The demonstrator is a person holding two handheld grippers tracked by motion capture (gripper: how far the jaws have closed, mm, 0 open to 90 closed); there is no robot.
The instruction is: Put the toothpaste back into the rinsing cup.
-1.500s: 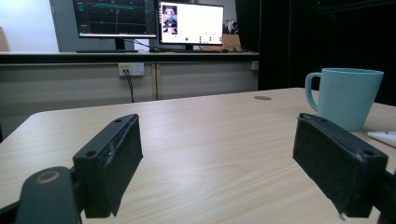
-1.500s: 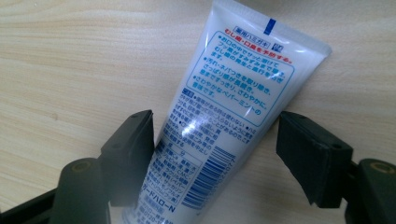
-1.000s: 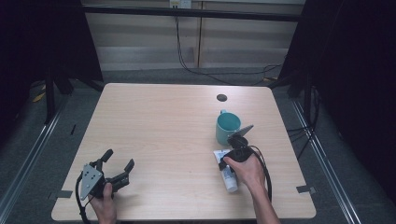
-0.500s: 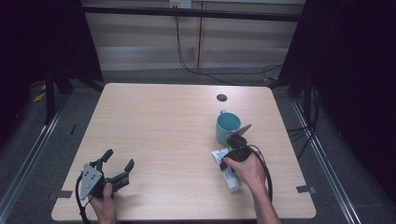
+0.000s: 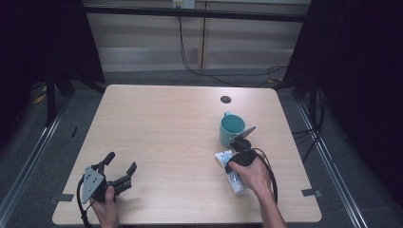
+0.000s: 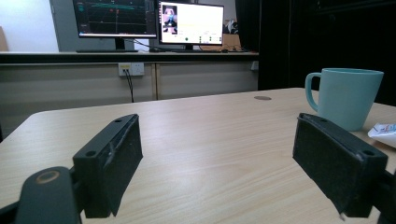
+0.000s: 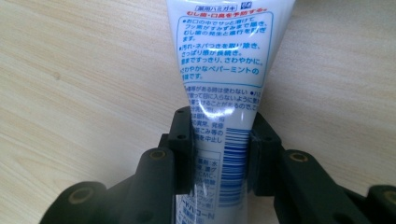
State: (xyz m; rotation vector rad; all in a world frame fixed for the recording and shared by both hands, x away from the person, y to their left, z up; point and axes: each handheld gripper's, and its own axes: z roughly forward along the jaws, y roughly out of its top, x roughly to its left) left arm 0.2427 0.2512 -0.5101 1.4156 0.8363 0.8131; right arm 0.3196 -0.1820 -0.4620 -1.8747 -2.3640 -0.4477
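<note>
While right gripper (image 7: 219,154) clamps it, white tube (image 7: 224,70) shows blue print (Japanese).

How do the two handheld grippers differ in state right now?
The left gripper has its fingers spread wide with nothing between them; the right gripper is shut on the white plastic toothpaste tube. The left sits near the pale wooden table front-left corner, the right beside the teal ceramic mug. Both are hand-held.

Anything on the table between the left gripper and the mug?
No. In the high view, only bare tabletop lies between the left gripper and the teal mug; the toothpaste tube lies below the mug.
</note>
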